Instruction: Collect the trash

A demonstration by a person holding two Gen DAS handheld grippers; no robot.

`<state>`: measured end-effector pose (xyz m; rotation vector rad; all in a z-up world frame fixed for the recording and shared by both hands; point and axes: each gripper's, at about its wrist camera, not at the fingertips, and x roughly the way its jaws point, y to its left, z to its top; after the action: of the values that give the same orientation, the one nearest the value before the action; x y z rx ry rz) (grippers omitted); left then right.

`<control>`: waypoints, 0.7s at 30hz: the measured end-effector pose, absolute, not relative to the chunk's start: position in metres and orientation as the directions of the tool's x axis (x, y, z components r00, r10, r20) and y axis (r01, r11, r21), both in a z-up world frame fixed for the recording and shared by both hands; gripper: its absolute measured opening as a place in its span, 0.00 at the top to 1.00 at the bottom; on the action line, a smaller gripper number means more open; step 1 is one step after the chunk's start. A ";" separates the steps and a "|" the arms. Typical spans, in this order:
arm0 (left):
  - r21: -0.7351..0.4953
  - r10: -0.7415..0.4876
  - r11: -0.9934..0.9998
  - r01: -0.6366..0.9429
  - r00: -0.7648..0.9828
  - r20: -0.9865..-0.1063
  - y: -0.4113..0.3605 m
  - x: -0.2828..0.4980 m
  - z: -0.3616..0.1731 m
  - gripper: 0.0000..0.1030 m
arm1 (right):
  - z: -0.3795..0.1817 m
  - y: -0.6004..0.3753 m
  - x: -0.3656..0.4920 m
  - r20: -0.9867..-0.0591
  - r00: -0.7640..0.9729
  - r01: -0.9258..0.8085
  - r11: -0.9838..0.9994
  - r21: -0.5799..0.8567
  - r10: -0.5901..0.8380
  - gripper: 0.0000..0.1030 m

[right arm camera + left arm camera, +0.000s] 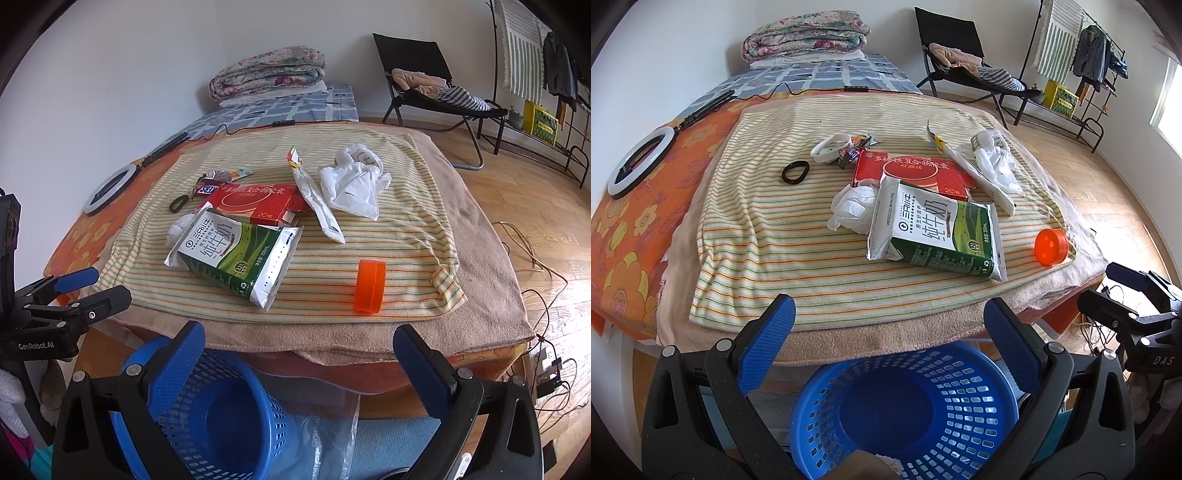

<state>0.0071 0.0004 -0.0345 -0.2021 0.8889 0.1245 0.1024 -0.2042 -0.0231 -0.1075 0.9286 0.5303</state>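
Observation:
Trash lies on a striped cloth (768, 251) on the bed: a green-white milk carton (934, 225) (236, 254), a red box (908, 173) (255, 203), a crumpled tissue (851, 206), a white plastic bag (995, 158) (354, 181), a long white wrapper (317, 199), snack wrappers (857, 147) and an orange cap (1051, 245) (371, 286). A blue basket (905, 410) (210, 413) stands on the floor before the bed. My left gripper (888, 325) and right gripper (299, 347) are open and empty, above the basket, short of the bed edge.
A ring light (639, 162) lies on the orange sheet at left. A black hair tie (794, 171) and a white ring (831, 147) lie on the cloth. Folded quilts (807, 37), a black chair (960, 62) and a clothes rack (1082, 66) stand behind. Cables (535, 258) lie on the floor at right.

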 end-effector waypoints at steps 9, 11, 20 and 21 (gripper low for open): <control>-0.184 -0.036 0.964 -0.194 0.588 -0.808 0.003 0.012 -0.039 0.00 | -0.029 -0.237 0.107 -0.768 0.487 -0.441 0.876 0.196 0.416 0.00; -0.216 -0.061 0.956 -0.199 0.584 -0.810 0.004 0.015 -0.039 0.00 | -0.030 -0.245 0.112 -0.773 0.466 -0.427 0.875 0.229 0.430 0.01; -0.355 -0.144 0.892 -0.280 0.568 -0.810 0.001 0.045 -0.049 0.08 | -0.038 -0.248 0.157 -0.834 0.343 -0.433 0.861 0.268 0.432 0.19; -0.372 -0.154 0.880 -0.295 0.564 -0.811 0.002 0.050 -0.052 0.12 | -0.038 -0.246 0.160 -0.833 0.343 -0.443 0.857 0.263 0.433 0.21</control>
<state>0.0496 0.0022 -0.0521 -0.5077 0.9788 0.0873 0.1605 -0.2462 -0.0379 -0.0106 1.0796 0.5698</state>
